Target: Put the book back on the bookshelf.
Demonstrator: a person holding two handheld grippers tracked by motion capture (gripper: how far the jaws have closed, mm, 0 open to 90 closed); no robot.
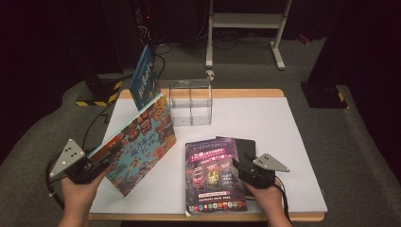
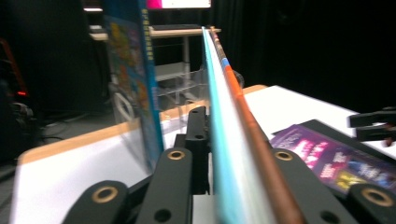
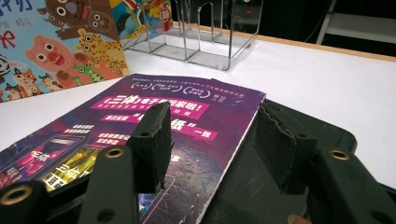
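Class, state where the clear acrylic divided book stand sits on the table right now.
In the high view the clear acrylic divided book stand sits at the table's far edge, left of centre, just right of the upright blue picture book and beyond the flat purple book.

Dim dark room around a brightly lit white table (image 1: 265,142), with the left claw view's foreground blurred

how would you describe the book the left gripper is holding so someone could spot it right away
Start at the clear rack at the back of the white table; a blue book already stands at its left end. Just in front of that, tilted up on its lower edge, is the picture book clamped in the left gripper. Its cartoon-animal cover sets it apart from the purple book lying flat.
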